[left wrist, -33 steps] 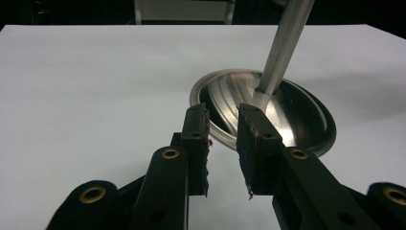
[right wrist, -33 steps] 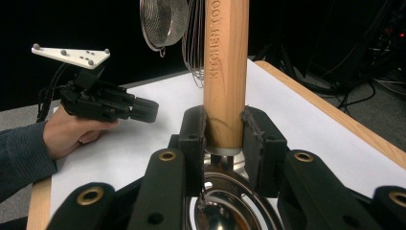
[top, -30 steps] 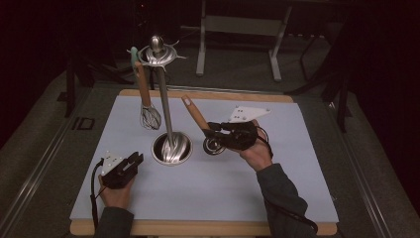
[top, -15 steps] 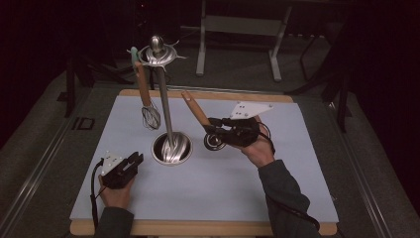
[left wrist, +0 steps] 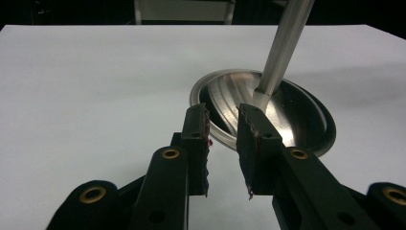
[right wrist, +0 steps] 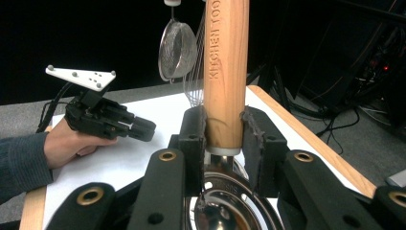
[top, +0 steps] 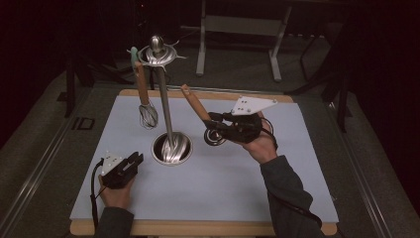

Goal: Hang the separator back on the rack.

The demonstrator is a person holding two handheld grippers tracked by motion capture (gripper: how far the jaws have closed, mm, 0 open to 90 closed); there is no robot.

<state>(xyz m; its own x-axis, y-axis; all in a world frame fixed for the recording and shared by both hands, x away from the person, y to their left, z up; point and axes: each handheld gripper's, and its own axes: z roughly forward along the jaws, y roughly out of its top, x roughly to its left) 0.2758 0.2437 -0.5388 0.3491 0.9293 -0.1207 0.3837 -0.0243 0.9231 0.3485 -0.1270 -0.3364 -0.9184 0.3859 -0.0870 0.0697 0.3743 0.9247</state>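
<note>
A steel stand, a pole on a round dish base, rises mid-table, and a wooden-handled whisk hangs from its top ring. Right of the pole, my right gripper is shut on a tilted wooden-handled utensil just above its round steel head. In the right gripper view the jaws clamp that handle, with the steel head below and a mesh strainer hanging beyond. My left gripper rests at front left, open and empty, pointing at the base.
A pale mat covers the wooden-edged table. A metal frame stands on the floor behind it. Cables lie on the floor off the table's side. The other hand and its gripper sit at the left of the right gripper view.
My right gripper has lifted the wooden-handled utensil slightly, its head coming up off the mat. The left gripper has stayed where it was.
</note>
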